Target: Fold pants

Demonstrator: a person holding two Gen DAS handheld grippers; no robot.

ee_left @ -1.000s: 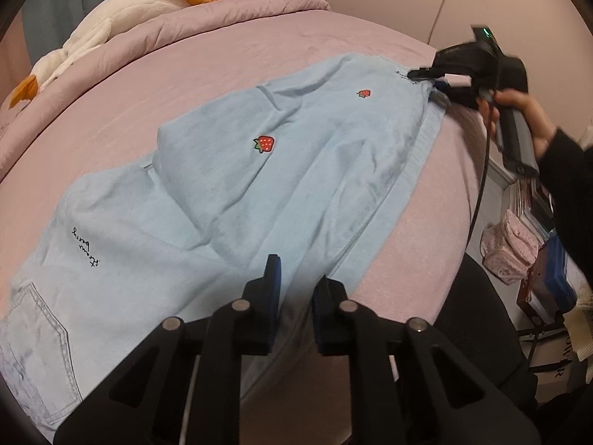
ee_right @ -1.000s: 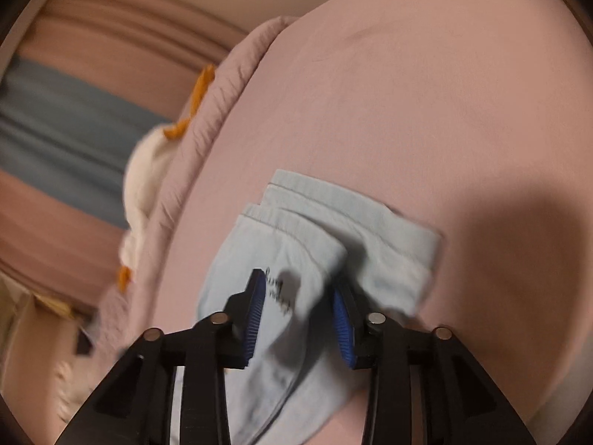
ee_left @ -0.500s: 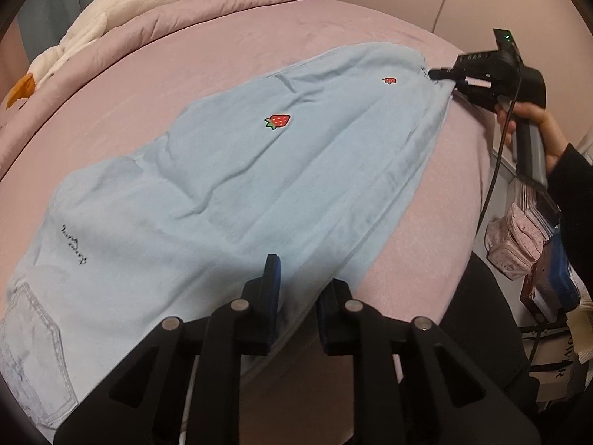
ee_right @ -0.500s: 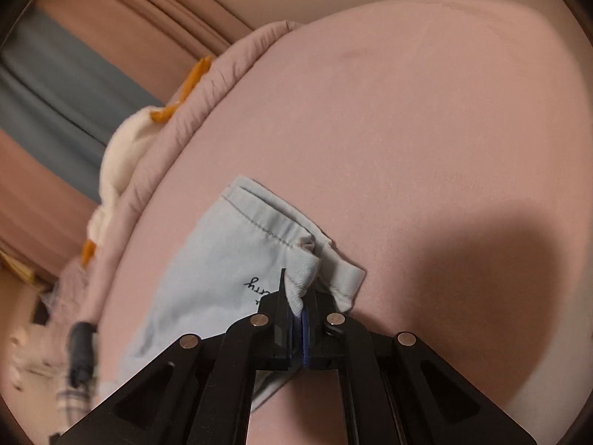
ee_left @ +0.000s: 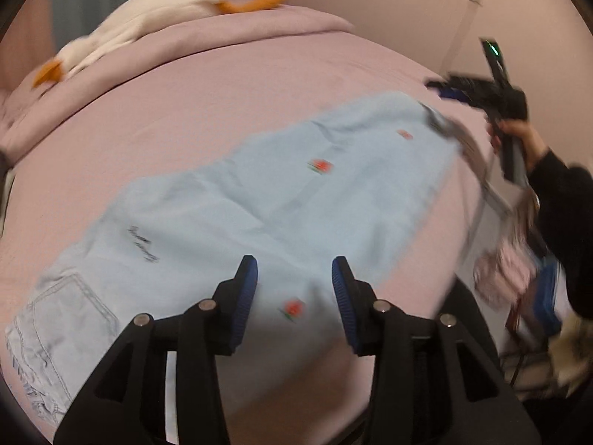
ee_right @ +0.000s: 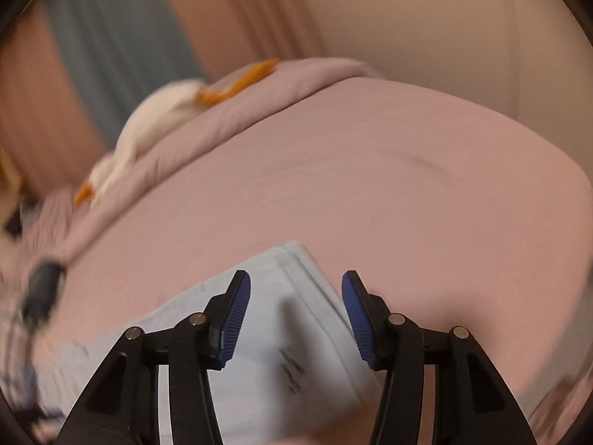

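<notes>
Light blue pants (ee_left: 267,207) with small red strawberry prints lie spread flat on the pink bed (ee_left: 222,85); the waist and back pocket are at the lower left, the leg ends at the far right. My left gripper (ee_left: 294,289) is open and empty above the near edge of the pants. My right gripper (ee_left: 450,87) shows at the far right of the left wrist view, lifted off the leg hems. In the right wrist view the right gripper (ee_right: 296,307) is open and empty above the hem end of the pants (ee_right: 292,293).
A white plush goose (ee_left: 148,18) with orange beak and feet lies on the folded pink duvet at the back; it also shows in the right wrist view (ee_right: 148,126). Cluttered items (ee_left: 519,278) sit off the bed's right edge. A wall stands behind.
Both grippers have opened and let go of the pants, which now lie flat. The right gripper has lifted away from the hems. Both views have swung, with motion blur.
</notes>
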